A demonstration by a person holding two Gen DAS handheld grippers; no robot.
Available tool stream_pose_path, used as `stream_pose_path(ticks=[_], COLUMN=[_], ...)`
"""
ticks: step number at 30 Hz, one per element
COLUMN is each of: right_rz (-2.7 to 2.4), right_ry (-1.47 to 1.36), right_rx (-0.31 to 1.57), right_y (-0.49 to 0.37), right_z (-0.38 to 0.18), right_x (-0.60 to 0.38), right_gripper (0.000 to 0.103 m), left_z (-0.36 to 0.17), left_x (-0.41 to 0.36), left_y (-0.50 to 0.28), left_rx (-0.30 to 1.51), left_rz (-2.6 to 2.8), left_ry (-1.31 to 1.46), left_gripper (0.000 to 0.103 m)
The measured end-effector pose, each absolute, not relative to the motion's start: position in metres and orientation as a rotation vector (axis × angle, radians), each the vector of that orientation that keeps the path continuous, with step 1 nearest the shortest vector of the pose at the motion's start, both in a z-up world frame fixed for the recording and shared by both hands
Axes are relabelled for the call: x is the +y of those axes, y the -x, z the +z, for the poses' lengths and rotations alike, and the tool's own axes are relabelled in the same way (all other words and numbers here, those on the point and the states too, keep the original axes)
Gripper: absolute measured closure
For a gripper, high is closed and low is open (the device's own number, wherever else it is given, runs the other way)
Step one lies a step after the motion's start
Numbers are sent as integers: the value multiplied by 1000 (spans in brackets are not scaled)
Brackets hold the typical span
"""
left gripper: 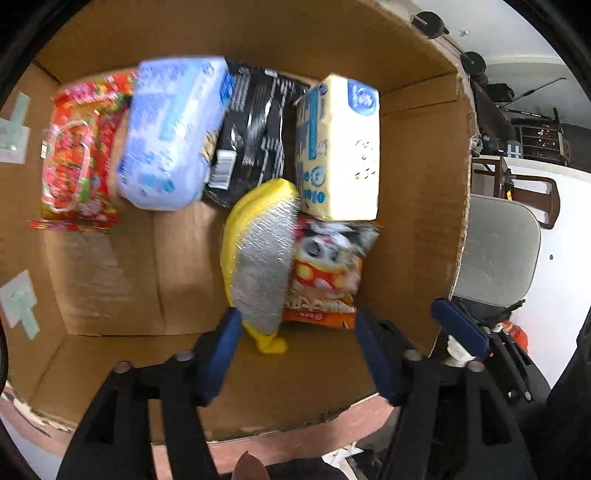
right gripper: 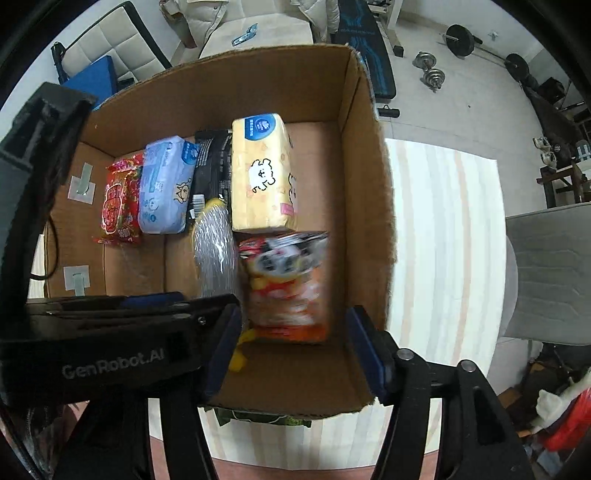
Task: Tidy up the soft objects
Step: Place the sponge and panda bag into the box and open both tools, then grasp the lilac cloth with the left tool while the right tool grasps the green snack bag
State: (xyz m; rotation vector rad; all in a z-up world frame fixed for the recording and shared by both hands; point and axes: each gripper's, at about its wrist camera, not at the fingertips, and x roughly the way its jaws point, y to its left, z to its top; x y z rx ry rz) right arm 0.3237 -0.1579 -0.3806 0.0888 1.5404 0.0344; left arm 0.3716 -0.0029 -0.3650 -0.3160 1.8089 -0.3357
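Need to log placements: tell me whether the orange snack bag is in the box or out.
In: the orange snack bag lies on the cardboard box floor.

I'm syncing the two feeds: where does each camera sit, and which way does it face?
Left wrist: on the left gripper, above the box, looking down into it; its open blue fingers show.
Right wrist: on the right gripper, looking down from the box's right side; its open fingers and the left gripper's body show.
Shared: box, yellow pack, orange bag.
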Motion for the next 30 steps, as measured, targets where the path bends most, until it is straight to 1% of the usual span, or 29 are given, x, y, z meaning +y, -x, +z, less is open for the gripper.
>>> stream_pose_path(ticks=[2, 3, 5, 6, 8, 10, 12, 13, 14, 15, 22, 30], right_rz=[32, 33, 35, 33, 37, 46, 50, 52, 57, 61, 99, 144], right_ry=[-95, -101, -112, -111, -114, -122, -130, -135, -146, -151, -180, -210], right_rx=[1533, 1531, 1527, 1524, 1519, 1515, 1506, 1500, 1493, 1489, 1439, 1396], right_y=[-321, -320, -317, -315, -310, -304, -298, -295, -290, -287, -265, -235], right_z=[-374, -371, -366, -364, -361, -358, -354, -351, -348, -347, -328, -312], right_x=[-160, -161, -163, -164, -165, -165, -166, -166, -166, -165, -157, -149], right_gripper=[36, 34, 30, 26, 19, 5, 0, 0, 0, 0, 0, 0], left_z=[-359, -355, -345, -344, -337, -328, -319, -313, -312, -310, -283, -267], left_x=[-2, -1, 3, 4, 9, 15, 22, 25, 28, 30, 39, 49], left_y=[-371, -369, -363, -363, -360, -351, -343, -337, -336, -334, -311, -279], left_rx=[1790, 1779, 1754, 1743, 1712, 1664, 1612, 1590, 1570, 1550, 1407, 1310], left_rz=[-333, -330, -314, -308, -286, -253, -222, -211, -200, -190, -126, -38], left_ry=[307, 300, 287, 284, 267, 226, 190, 177, 165, 158, 59, -30], left_gripper=[28, 27, 17, 14, 12, 12, 12, 10, 3, 0, 0, 0])
